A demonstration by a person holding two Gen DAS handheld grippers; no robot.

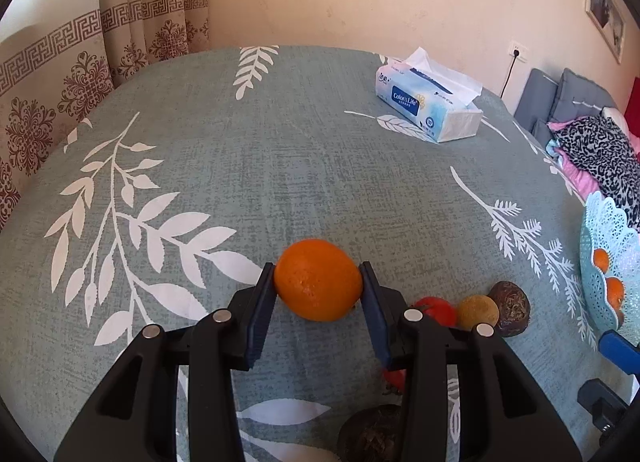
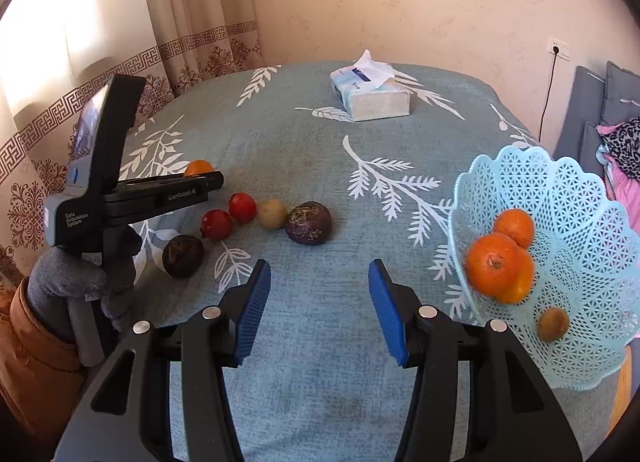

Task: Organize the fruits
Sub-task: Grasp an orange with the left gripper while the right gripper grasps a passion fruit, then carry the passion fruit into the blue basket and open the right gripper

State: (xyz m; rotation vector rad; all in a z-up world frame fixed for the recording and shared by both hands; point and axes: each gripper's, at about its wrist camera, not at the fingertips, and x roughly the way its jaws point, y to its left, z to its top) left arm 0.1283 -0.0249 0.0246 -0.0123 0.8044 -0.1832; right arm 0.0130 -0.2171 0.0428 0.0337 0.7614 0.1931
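My left gripper (image 1: 318,282) is shut on an orange (image 1: 318,280), held between its blue pads just above the tablecloth; the orange also shows in the right wrist view (image 2: 199,167) behind the left gripper's body (image 2: 120,197). My right gripper (image 2: 319,282) is open and empty over the cloth. On the table lie two red fruits (image 2: 242,207) (image 2: 216,224), a small yellow-brown fruit (image 2: 272,213) and two dark purple fruits (image 2: 309,222) (image 2: 183,255). A light blue lattice basket (image 2: 580,262) at the right holds oranges (image 2: 498,268) and a small brown fruit (image 2: 553,324).
A tissue pack (image 2: 370,95) lies at the far side of the leaf-patterned tablecloth (image 2: 320,165). Curtains hang at the left, a wall stands behind. A sofa with clothes (image 1: 596,149) is beyond the table's right edge. The basket also shows in the left wrist view (image 1: 608,262).
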